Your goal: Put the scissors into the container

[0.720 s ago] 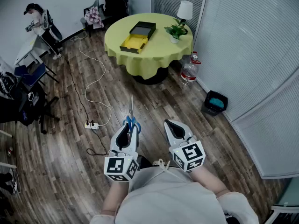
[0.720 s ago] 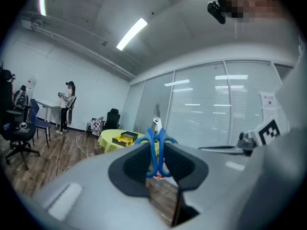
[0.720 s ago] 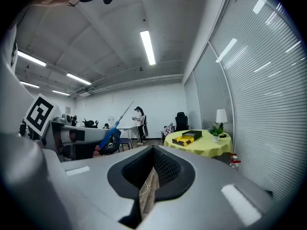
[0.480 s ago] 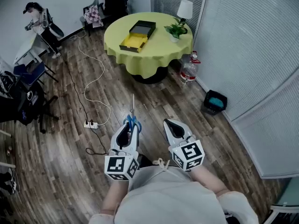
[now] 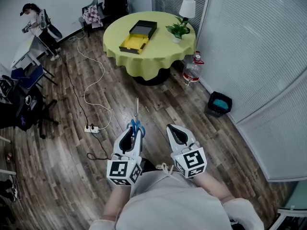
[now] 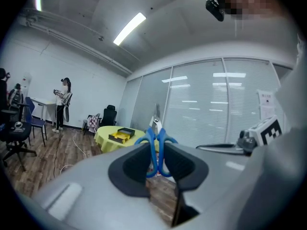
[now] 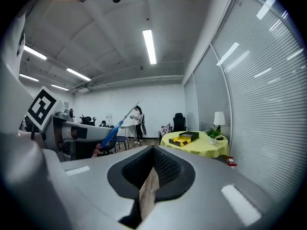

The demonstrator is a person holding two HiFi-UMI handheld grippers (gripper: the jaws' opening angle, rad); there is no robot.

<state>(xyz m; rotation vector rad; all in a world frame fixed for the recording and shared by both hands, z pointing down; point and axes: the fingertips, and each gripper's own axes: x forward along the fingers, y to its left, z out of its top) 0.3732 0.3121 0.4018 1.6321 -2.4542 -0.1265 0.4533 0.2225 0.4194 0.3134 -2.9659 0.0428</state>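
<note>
My left gripper [image 5: 131, 131] is shut on the blue handles of the scissors [image 5: 135, 122], whose blades point forward over the wooden floor. In the left gripper view the scissors [image 6: 156, 145] stand upright between the pads of the left gripper [image 6: 156, 158]. My right gripper [image 5: 173, 128] is beside it, shut and empty, and in its own view the right gripper [image 7: 153, 165] shows pads nearly touching. The container [image 5: 136, 36], a black and yellow box, lies open on the round yellow table [image 5: 158, 56] far ahead. The container [image 6: 120, 135] also shows small in the left gripper view.
A lamp [image 5: 187, 8] and a potted plant [image 5: 179, 30] share the table. A water bottle [image 5: 191, 73] and a black bin [image 5: 218, 103] stand near the blinds on the right. A power strip with white cable [image 5: 92, 128] lies on the floor. A person [image 5: 34, 21] stands far left.
The view has drifted slightly, so the table sits a little further left in the picture. Both grippers keep the same pose, and the scissors stay held.
</note>
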